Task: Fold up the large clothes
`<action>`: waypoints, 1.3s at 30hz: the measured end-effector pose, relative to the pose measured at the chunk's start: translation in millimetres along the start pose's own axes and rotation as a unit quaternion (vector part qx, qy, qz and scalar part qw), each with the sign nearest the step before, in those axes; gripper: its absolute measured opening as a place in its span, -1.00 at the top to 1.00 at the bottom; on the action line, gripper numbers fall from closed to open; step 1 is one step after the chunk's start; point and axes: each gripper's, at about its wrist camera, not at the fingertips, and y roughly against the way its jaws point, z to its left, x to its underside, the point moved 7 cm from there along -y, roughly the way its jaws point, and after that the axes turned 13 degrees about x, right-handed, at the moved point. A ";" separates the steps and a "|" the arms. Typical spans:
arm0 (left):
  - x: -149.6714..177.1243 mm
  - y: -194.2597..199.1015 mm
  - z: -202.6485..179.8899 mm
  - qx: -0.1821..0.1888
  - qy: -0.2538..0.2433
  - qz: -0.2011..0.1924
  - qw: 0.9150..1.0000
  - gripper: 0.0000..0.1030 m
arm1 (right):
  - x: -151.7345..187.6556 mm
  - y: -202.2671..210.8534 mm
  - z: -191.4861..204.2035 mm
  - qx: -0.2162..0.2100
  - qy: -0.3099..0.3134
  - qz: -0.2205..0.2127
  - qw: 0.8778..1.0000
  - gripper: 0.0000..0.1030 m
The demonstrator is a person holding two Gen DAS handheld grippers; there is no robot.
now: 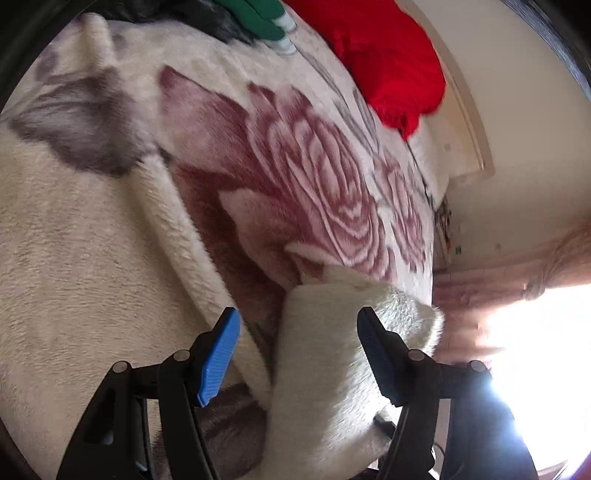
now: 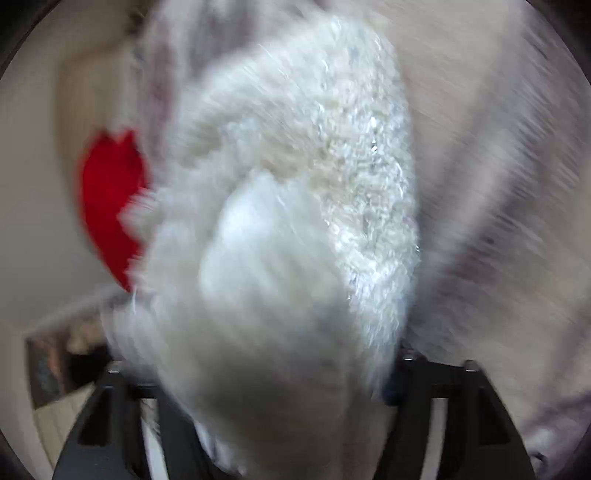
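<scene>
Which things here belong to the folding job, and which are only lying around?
Belonging to the job:
- fluffy white garment
- left tongs
- right tongs

Lying around:
- rose-print blanket
- red cloth
- green cloth

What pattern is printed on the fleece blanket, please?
Large dusty-pink roses on cream fleece blanket, clearest in the left wrist view.

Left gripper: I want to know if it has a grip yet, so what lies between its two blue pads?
In the left wrist view, a cream fold of the blanket lies between the left gripper's blue pads, beside the right one; the left pad stands clear.
</scene>
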 end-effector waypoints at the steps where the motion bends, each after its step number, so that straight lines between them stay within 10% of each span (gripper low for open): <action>1: 1.7 -7.6 -0.8 -0.023 -0.015 0.017 0.999 -0.24 | 2.6 1.7 -5.6 0.013 0.017 0.037 0.999 -0.56; 7: 31.7 -19.6 37.3 -0.212 -0.074 0.059 0.973 -0.24 | -16.1 80.7 29.6 0.148 0.206 0.038 0.967 -0.57; 11: 63.8 -30.0 72.4 -0.257 -0.098 0.079 0.958 -0.31 | -14.0 95.4 99.5 0.166 0.334 0.018 0.928 -0.57; 12: 66.1 -32.9 68.9 -0.253 -0.119 0.072 0.957 -0.64 | -6.9 88.4 121.1 0.157 0.366 0.020 0.917 -0.57; 14: 69.3 -48.5 64.5 -0.241 -0.136 0.081 0.958 -1.00 | -18.8 71.9 169.6 0.148 0.427 0.027 0.891 -0.57; 17: 67.0 -58.5 66.6 -0.292 -0.149 0.071 0.942 -1.00 | 2.7 6.0 240.9 0.175 0.519 0.023 0.836 -0.57; 21: 61.5 -57.2 67.7 -0.284 -0.131 0.064 0.948 -1.00 | 17.9 -72.6 261.5 0.232 0.595 0.081 0.765 -0.57; 23: 61.0 -55.2 67.1 -0.281 -0.131 0.063 0.949 -1.00 | 26.0 -90.2 254.6 0.249 0.613 0.089 0.744 -0.23; 24: 61.0 -53.7 66.8 -0.279 -0.131 0.061 0.949 -1.00 | 32.6 -93.3 257.7 0.245 0.620 0.089 0.740 0.51; 29: 63.2 -43.8 67.6 -0.262 -0.105 0.052 0.958 -1.00 | 38.7 -28.5 285.0 0.179 0.580 0.028 0.794 0.70; 34: 52.4 -26.8 48.1 -0.244 -0.060 0.027 0.968 -1.00 | -43.2 -26.4 250.1 0.214 0.467 0.023 0.858 0.70; 39: 37.5 -39.0 1.2 -0.164 -0.051 0.013 0.985 -1.00 | -51.1 -50.7 238.6 0.223 0.483 0.031 0.846 0.69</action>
